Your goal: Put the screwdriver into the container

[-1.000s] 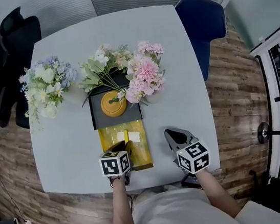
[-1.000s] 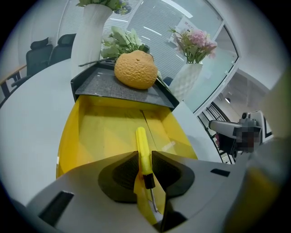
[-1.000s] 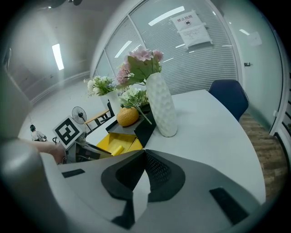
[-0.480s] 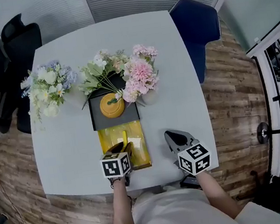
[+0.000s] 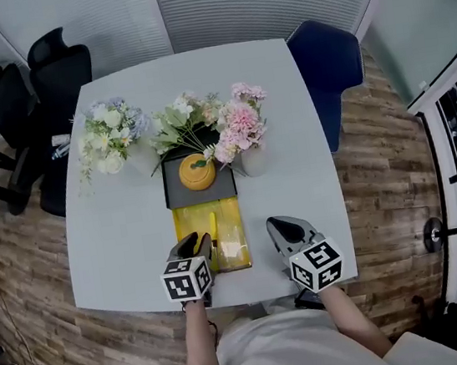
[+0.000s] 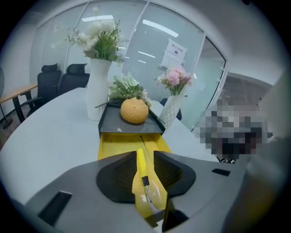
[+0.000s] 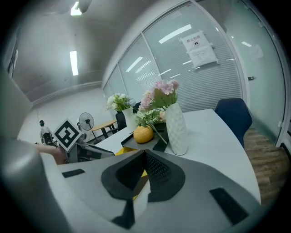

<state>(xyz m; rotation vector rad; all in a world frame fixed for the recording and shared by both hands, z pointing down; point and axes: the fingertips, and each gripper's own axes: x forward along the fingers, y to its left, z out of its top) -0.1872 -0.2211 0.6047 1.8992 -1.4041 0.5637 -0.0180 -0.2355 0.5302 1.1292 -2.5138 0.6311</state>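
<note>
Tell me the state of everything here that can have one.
screwdriver: lying inside the container.
container: open-topped, screwdriver inside.
left gripper: jaws open, just closed slightly, nothing between them.
right gripper: jaws shut, empty.
white vase: upright, holding pink flowers.
</note>
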